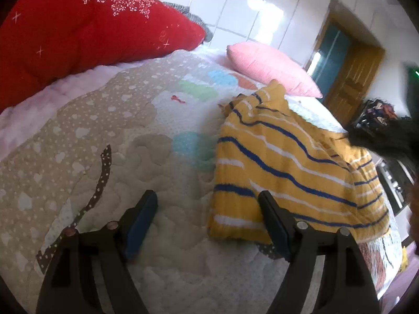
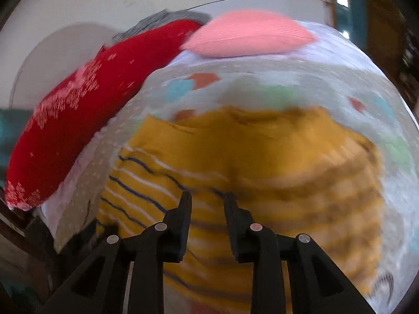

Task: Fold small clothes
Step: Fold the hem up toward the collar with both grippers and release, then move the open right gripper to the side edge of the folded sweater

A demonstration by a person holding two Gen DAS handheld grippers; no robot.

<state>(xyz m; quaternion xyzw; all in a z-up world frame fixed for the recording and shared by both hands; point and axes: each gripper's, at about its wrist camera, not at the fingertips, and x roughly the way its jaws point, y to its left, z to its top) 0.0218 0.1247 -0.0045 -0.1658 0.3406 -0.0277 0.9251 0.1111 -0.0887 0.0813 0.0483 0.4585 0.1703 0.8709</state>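
Observation:
A small yellow sweater (image 1: pixel 282 162) with navy and white stripes lies partly folded on the patterned quilt (image 1: pixel 117 136). My left gripper (image 1: pixel 207 201) is open above the quilt at the sweater's near left corner; its right finger overlaps the hem. In the right wrist view the same sweater (image 2: pixel 235 157) fills the middle, blurred by motion. My right gripper (image 2: pixel 207 198) hovers over it with jaws narrowly apart; a fold of yellow cloth sits between them, and I cannot tell if it is pinched.
A red pillow (image 1: pixel 86 31) lies at the far left of the bed and a pink pillow (image 1: pixel 267 68) at the head. A wooden door (image 1: pixel 351 78) and dark clutter (image 1: pixel 379 120) stand beyond the bed's right edge. The quilt's near edge drops off at right.

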